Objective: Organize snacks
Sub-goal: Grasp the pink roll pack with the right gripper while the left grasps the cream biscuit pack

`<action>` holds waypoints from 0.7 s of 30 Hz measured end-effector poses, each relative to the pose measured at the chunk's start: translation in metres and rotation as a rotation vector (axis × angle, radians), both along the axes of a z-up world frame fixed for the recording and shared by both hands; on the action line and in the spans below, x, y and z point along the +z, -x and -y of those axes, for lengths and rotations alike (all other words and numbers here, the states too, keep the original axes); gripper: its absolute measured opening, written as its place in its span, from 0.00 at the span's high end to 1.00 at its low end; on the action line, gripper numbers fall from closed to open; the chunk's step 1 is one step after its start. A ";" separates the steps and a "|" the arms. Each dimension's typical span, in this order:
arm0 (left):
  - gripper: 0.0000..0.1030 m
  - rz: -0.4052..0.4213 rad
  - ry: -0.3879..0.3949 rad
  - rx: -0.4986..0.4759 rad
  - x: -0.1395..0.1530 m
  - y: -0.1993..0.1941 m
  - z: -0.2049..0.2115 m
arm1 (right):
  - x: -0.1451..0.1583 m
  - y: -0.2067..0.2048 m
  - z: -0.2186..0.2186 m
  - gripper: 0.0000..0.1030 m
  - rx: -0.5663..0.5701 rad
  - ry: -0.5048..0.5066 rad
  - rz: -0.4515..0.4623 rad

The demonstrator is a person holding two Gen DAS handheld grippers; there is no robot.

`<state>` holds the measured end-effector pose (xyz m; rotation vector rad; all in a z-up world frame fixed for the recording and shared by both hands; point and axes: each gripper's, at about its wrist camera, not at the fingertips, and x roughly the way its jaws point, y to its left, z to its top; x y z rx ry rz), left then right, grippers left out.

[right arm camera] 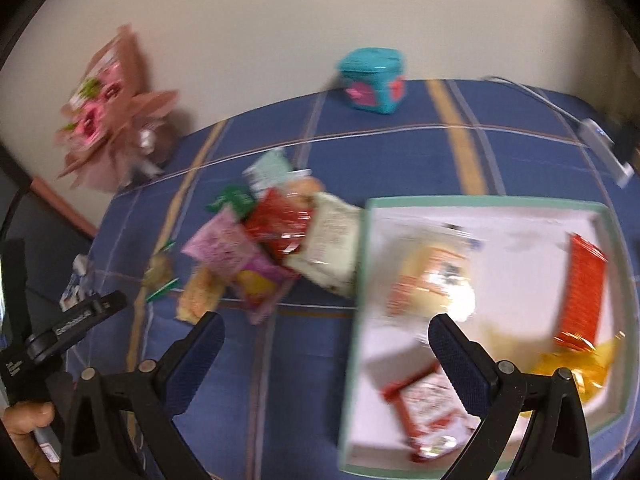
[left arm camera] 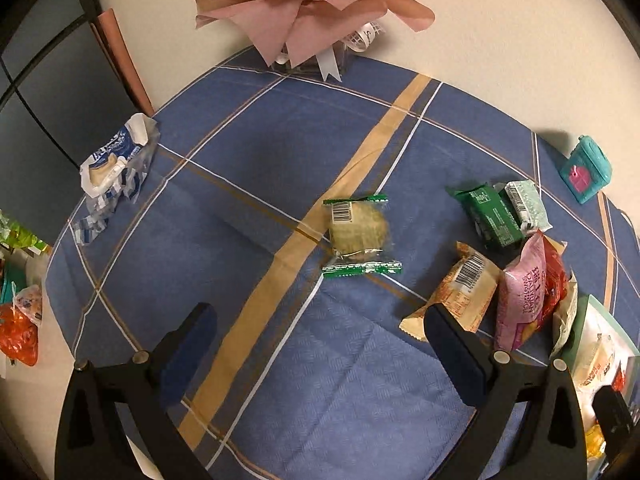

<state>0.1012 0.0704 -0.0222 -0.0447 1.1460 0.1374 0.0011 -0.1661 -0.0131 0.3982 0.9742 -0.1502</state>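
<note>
My left gripper is open and empty above the blue checked tablecloth. A clear cracker packet with green ends lies ahead of it. To its right lie a tan packet, a pink Swiss-roll packet and green packets. In the blurred right wrist view my right gripper is open and empty over the left edge of a white box with a green rim that holds several snacks. A pile of snack packets lies left of the box.
A pink paper bouquet stands at the back by the wall. A teal tin sits at the back right. A torn blue-white wrapper lies at the cloth's left edge. More bags lie off the table's left side.
</note>
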 end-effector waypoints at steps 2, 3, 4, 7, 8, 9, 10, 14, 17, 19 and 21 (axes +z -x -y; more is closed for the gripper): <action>0.00 -0.004 0.012 -0.005 -0.001 -0.002 0.001 | 0.000 -0.009 -0.011 0.00 0.025 0.013 0.012; 0.00 -0.004 0.022 -0.011 -0.003 -0.004 0.002 | 0.001 -0.012 -0.014 0.00 0.034 0.018 0.018; 0.00 -0.004 0.031 -0.017 -0.003 -0.006 0.004 | 0.000 -0.016 -0.017 0.00 0.045 0.025 0.024; 0.00 -0.009 0.088 -0.044 -0.008 -0.014 0.009 | -0.001 -0.028 -0.026 0.00 0.078 0.061 0.043; 0.00 -0.013 0.112 -0.053 -0.011 -0.018 0.011 | -0.003 -0.032 -0.028 0.00 0.091 0.073 0.048; 0.00 -0.015 0.125 -0.057 -0.013 -0.020 0.013 | -0.005 -0.035 -0.031 0.00 0.104 0.088 0.052; 0.00 -0.020 0.138 -0.060 -0.015 -0.023 0.016 | -0.007 -0.039 -0.033 0.00 0.114 0.099 0.052; 0.00 -0.044 0.181 -0.085 -0.028 -0.034 0.026 | -0.018 -0.055 -0.042 0.00 0.158 0.112 0.051; 0.01 -0.063 0.215 -0.112 -0.037 -0.040 0.034 | -0.027 -0.067 -0.050 0.07 0.188 0.126 0.045; 0.00 -0.069 0.243 -0.129 -0.040 -0.044 0.038 | -0.034 -0.075 -0.054 0.16 0.207 0.139 0.031; 0.01 -0.079 0.266 -0.147 -0.044 -0.047 0.042 | -0.041 -0.082 -0.058 0.20 0.219 0.146 0.015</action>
